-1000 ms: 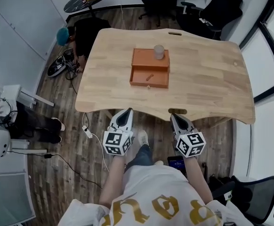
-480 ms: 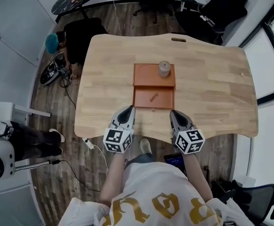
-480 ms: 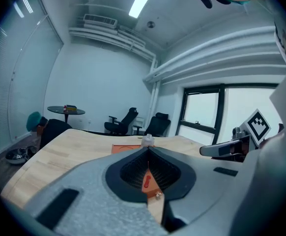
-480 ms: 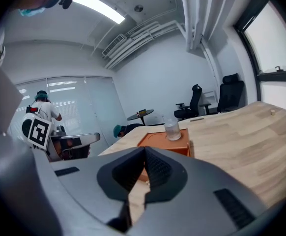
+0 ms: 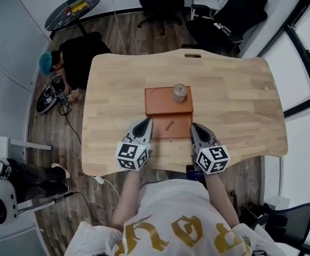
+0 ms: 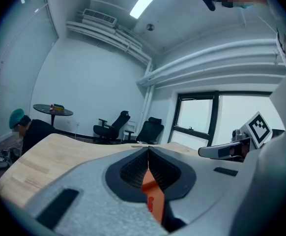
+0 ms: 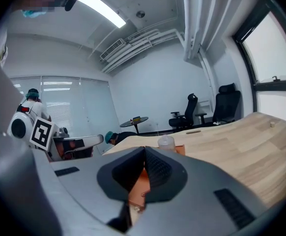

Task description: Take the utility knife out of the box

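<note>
- Head view: an orange box point(image 5: 157, 103) is seen on the wooden table point(image 5: 235, 105), with its near compartment lying open.
- The utility knife point(image 5: 169, 125) is seen inside that open compartment, touched by neither gripper.
- A clear jar point(image 5: 179, 93) is stood on the box's closed far half, towards its right edge.
- The left gripper point(image 5: 146, 121) is held just beside the box's near left corner — its jaws are pressed together with nothing between them.
- The right gripper point(image 5: 194, 126) is held just beside the box's near right corner — its jaws are likewise closed on nothing.
- Well beyond the box's far left, off the table, a crouching person point(image 5: 78, 55) in a teal cap is seen.
</note>
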Demonstrator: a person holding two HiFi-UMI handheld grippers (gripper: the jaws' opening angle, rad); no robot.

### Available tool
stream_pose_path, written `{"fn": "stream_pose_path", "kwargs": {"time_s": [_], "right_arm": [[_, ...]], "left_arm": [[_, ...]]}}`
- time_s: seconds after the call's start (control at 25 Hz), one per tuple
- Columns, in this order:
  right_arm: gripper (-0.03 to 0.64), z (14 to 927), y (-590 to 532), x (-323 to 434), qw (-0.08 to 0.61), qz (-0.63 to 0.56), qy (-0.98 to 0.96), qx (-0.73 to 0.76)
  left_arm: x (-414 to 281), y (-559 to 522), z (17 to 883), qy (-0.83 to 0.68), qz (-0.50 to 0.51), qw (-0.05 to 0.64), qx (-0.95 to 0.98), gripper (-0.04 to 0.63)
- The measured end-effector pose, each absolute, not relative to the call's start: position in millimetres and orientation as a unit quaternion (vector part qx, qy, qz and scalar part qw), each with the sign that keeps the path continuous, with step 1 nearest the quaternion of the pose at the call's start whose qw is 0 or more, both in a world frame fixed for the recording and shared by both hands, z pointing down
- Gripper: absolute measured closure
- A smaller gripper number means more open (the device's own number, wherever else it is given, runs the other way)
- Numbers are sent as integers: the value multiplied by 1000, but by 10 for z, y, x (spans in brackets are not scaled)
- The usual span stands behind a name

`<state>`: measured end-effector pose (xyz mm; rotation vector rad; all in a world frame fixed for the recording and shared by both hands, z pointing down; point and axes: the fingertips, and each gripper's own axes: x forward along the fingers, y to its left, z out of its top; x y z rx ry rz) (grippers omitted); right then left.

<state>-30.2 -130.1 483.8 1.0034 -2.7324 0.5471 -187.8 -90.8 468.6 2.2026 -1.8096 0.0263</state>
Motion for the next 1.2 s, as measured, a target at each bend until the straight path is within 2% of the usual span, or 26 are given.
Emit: {"fn": "stream_pose_path", "kwargs": {"time_s": [0.44, 0.92, 1.2], "right_arm": [[606, 4900, -1693, -303, 74, 187, -917, 346], [606, 5026, -1800, -373, 78, 205, -918, 331], [606, 5195, -1876, -278, 99, 209, -914, 334]], "left_arm": [[-1761, -1285, 4556, -603, -7, 108, 791, 584], [-1841, -1347, 4863, -595, -20, 181, 782, 584], [-1668, -1432, 5112, -576, 20, 202, 792, 586]]}}
